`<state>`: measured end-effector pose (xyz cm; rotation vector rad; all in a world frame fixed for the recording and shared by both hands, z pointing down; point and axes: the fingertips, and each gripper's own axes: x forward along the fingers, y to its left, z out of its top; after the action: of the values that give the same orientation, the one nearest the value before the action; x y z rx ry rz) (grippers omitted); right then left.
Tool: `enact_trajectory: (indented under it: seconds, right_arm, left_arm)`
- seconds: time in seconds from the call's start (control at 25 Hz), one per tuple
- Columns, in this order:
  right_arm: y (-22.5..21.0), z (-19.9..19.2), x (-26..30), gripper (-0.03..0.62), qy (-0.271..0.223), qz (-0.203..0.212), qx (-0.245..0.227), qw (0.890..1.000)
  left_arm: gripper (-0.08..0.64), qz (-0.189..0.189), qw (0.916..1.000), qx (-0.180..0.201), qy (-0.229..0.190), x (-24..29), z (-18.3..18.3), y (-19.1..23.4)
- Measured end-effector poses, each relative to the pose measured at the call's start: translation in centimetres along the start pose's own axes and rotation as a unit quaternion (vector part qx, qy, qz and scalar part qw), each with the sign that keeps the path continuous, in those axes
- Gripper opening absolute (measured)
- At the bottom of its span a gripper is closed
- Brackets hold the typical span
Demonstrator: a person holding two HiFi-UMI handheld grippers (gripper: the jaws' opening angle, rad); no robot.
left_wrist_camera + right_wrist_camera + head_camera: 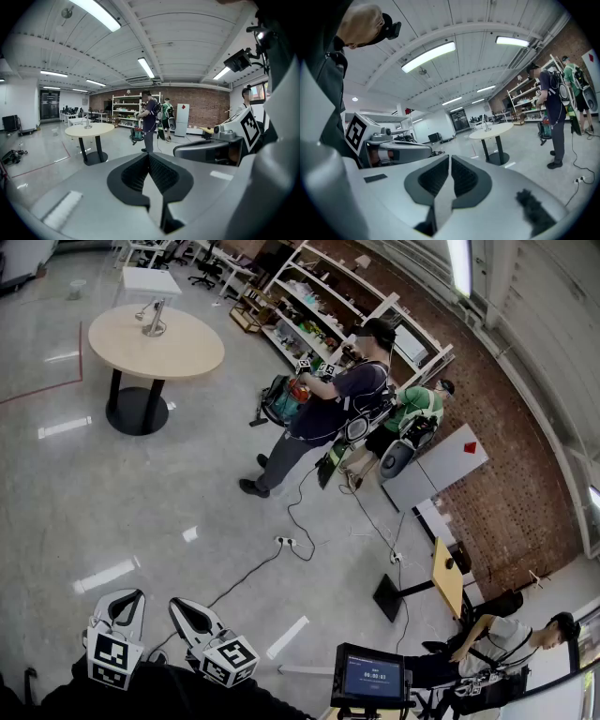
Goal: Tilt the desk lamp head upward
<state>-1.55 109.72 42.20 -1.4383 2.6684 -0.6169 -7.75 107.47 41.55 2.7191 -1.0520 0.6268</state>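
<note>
Lamp (pixel 153 320) stands far from left hand-held gripper (pixel 149 155) and right hand-held gripper (pixel 450 158), both closed.

Pretty sure this is a big open lab or workshop: glossy grey floor (pixel 141 512), brick wall (pixel 525 474), white shelves (pixel 319 306) packed with gear, strip lights (pixel 146 68) overhead, cables (pixel 300 521) trailing about, a round table (pixel 157 343), and people (pixel 323 409) wearing rigs.

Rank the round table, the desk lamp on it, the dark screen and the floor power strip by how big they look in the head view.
Largest to smallest:
1. round table
2. screen, though it seems nearer the camera, which enlarges it
3. desk lamp
4. power strip
</note>
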Motion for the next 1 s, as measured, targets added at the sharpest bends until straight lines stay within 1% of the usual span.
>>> enact_trajectory:
  seconds: [0.16, 0.24, 0.32, 0.44, 0.64, 0.8, 0.92, 1.0]
  right_arm:
    - [-2.7, -0.9, 1.7, 0.018, 0.018, -0.010, -0.023, 1.000]
    - [-3.7, -0.5, 2.6, 0.018, 0.027, -0.013, -0.031, 0.999]
    - [-4.1, 0.4, 4.2, 0.018, 0.029, -0.014, -0.037, 0.999]
    - [-4.7, 2.1, 7.1, 0.018, 0.032, -0.019, -0.043, 0.998]
    - [-5.7, 4.8, 13.8, 0.018, 0.032, -0.041, -0.057, 0.997]
    - [-5.0, 5.4, 19.6, 0.018, 0.038, -0.049, -0.042, 0.997]
    - [-5.2, 6.1, 22.9, 0.018, 0.042, -0.045, -0.040, 0.997]
    - [-5.3, 6.6, 24.4, 0.018, 0.044, -0.039, -0.041, 0.997]
  left_arm:
    - [0.006, 0.000, 0.9991, -0.040, -0.015, 2.8, -2.0, 1.6]
    - [0.006, -0.002, 0.9981, -0.058, -0.021, 3.9, -2.3, 2.4]
    - [0.006, -0.001, 0.9974, -0.068, -0.025, 4.5, -1.8, 3.9]
    - [0.006, 0.000, 0.9958, -0.084, -0.036, 5.5, -0.2, 7.2]
    - [0.006, -0.004, 0.9943, -0.087, -0.061, 7.1, 2.8, 14.6]
    - [0.006, -0.016, 0.9944, -0.086, -0.059, 7.2, 3.0, 20.2]
    - [0.006, -0.006, 0.9942, -0.088, -0.061, 7.6, 3.3, 23.7]
    - [0.006, 0.001, 0.9939, -0.093, -0.059, 7.8, 3.2, 25.4]
